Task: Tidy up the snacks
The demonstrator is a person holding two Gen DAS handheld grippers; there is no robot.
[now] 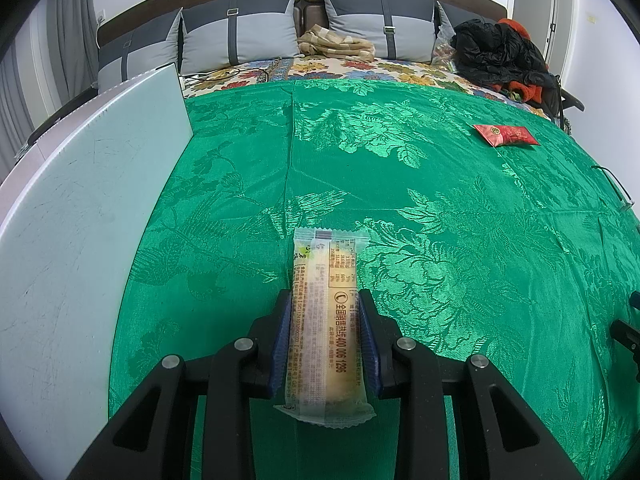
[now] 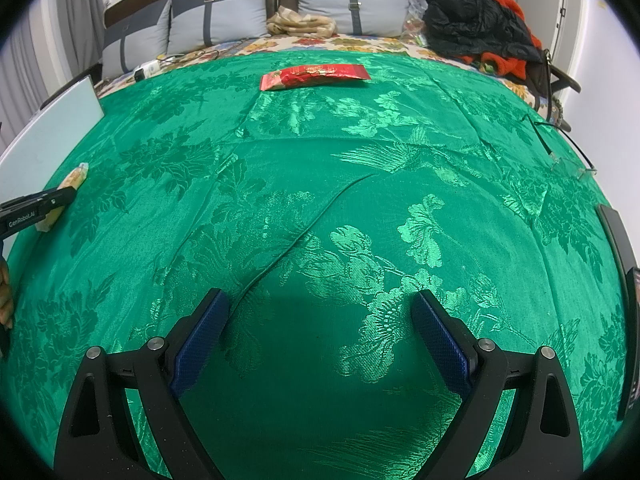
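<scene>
Green cloth (image 1: pixel 440 200) | left gripper (image 1: pixel 324 300) clamps snack bar (image 1: pixel 324 320) | right gripper (image 2: pixel 320 300) wide, empty | next: place bar, fetch red packet (image 2: pixel 316 76)

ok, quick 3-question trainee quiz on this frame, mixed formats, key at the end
1. True or false: the left hand-held gripper is shut on the pale snack bar.
2. Multiple choice: the red snack packet lies
A. between the right hand-held gripper's fingers
B. on the green cloth, toward the pillows
C. on the white board
3. Fill in: the right hand-held gripper is ____ and holds nothing.

Key
1. True: the pads press both sides of the bar.
2. B
3. open
</scene>
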